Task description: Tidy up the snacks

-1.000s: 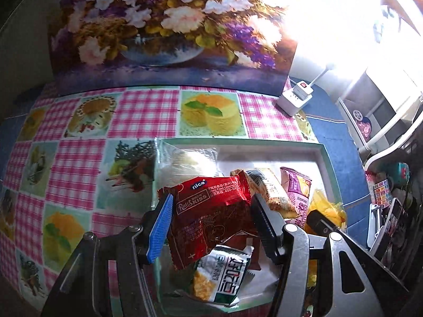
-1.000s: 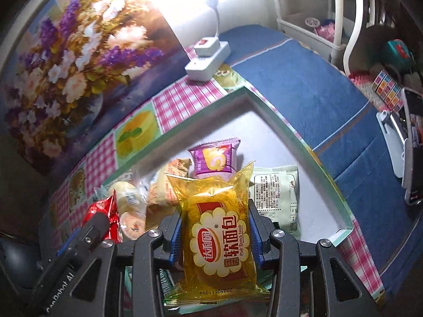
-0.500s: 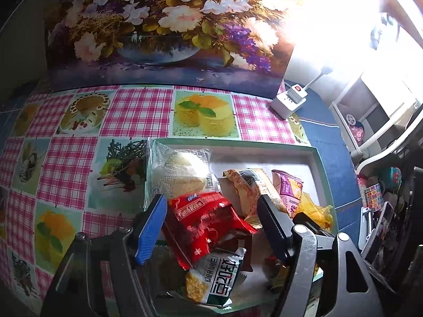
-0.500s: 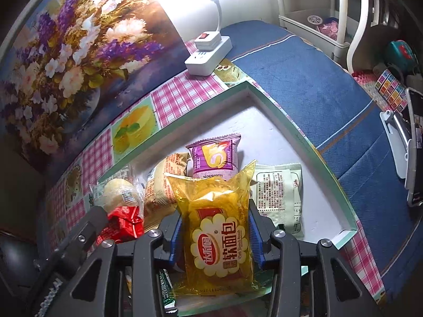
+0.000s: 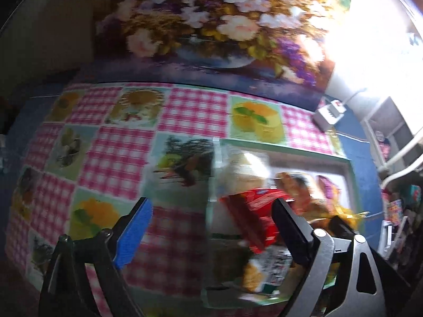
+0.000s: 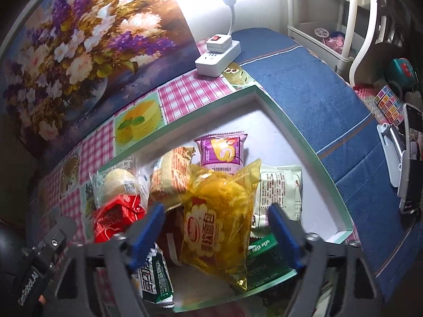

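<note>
Both grippers have released since a second ago, left gripper [image 5: 211, 232] jaws opening, empty over tablecloth [image 5: 116, 155], red packet [image 5: 253, 211] now in tray [image 6: 304, 142], right gripper [image 6: 216, 235] jaws opening, pads clear of yellow bread packet [image 6: 219, 216] lying between them in tray.

Both grippers [image 6: 215, 228] have grey metal frames, round screws and blue-padded jaws.

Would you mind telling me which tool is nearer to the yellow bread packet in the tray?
Right. The right tool straddles the yellow bread packet, jaws opening and pads clear of it. The left tool sits further left, by the red packet, also opening.
</note>
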